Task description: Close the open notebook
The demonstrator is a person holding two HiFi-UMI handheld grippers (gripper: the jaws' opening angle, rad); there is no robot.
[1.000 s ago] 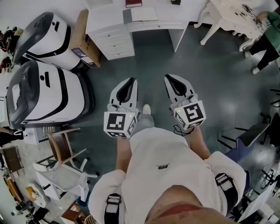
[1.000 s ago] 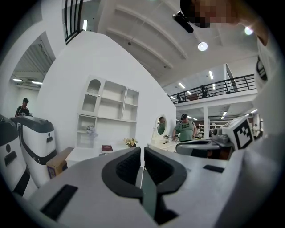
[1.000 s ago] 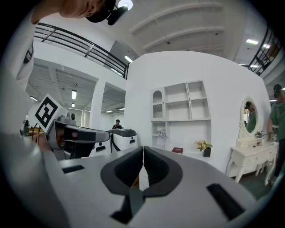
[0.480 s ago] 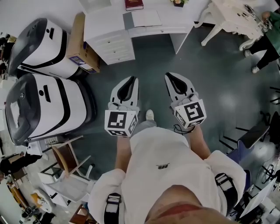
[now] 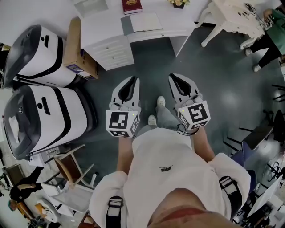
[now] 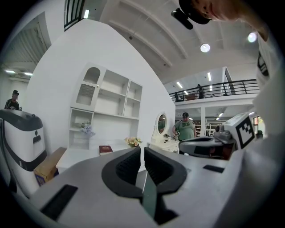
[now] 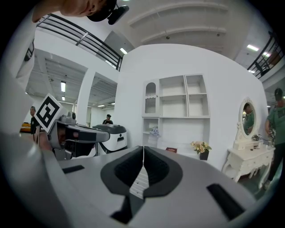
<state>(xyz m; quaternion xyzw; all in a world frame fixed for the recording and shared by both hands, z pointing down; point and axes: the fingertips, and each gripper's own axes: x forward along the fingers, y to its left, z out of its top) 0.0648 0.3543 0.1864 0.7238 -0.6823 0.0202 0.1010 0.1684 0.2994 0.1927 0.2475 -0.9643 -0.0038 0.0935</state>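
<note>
On the half-cropped desk (image 5: 103, 27) the notebook (image 5: 144, 21) lies open; left gripper (image 5: 132, 81) and right gripper (image 5: 174, 78) clenched, empty.

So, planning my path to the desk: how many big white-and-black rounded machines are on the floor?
2. One big white-and-black rounded machine stands upper left beside the brown cardboard box; the other machine stands directly below it in the head view. More may lie out of frame.

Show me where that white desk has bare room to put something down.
Two bare patches on the white desk: left of the open notebook, above the drawers, and right of it, in front of the flowers. The back edge is busier, with the red book.
</note>
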